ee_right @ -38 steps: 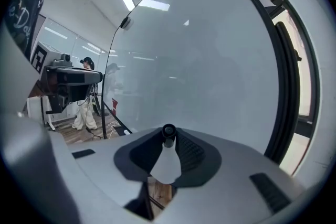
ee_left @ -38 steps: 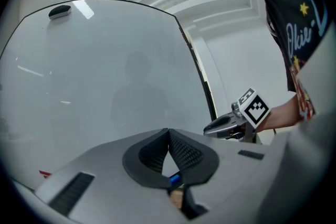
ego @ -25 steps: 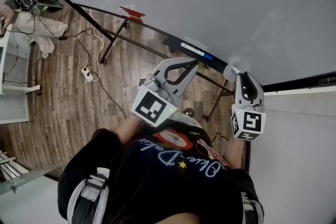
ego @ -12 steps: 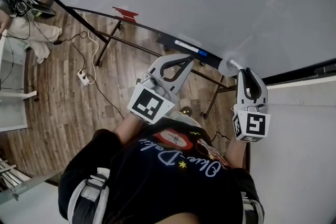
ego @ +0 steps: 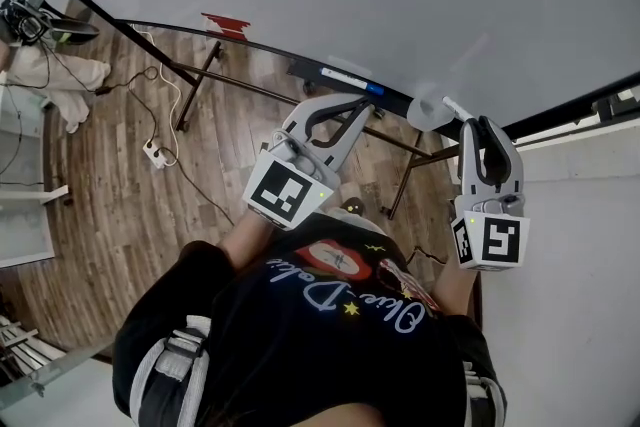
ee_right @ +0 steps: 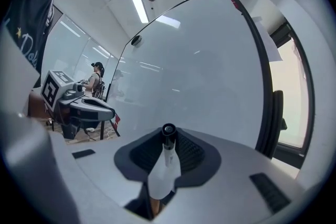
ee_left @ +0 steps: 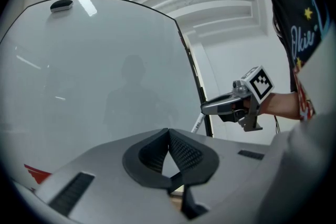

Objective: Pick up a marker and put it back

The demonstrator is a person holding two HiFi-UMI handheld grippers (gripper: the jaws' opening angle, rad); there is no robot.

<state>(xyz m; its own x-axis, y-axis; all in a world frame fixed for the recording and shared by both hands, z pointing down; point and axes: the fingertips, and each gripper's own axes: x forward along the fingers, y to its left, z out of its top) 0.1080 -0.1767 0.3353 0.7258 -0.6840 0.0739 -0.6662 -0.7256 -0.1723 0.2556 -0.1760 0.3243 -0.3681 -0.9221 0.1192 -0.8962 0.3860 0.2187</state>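
Note:
My right gripper is shut on a white marker, whose black tip points at the whiteboard close ahead. In the head view the marker sticks out past the jaws, right at the board's lower right corner. The left gripper hangs shut with nothing in it, its jaws meeting at the tips, level before the whiteboard. Another marker with a blue end lies on the board's ledge.
A red object sits further left on the ledge. Below are the board's metal legs, wooden floor with cables and a power strip. A white wall stands at right. Another person is far off.
My right gripper has risen with the marker, along the board's right edge. The left gripper has stayed about where it was, still shut.

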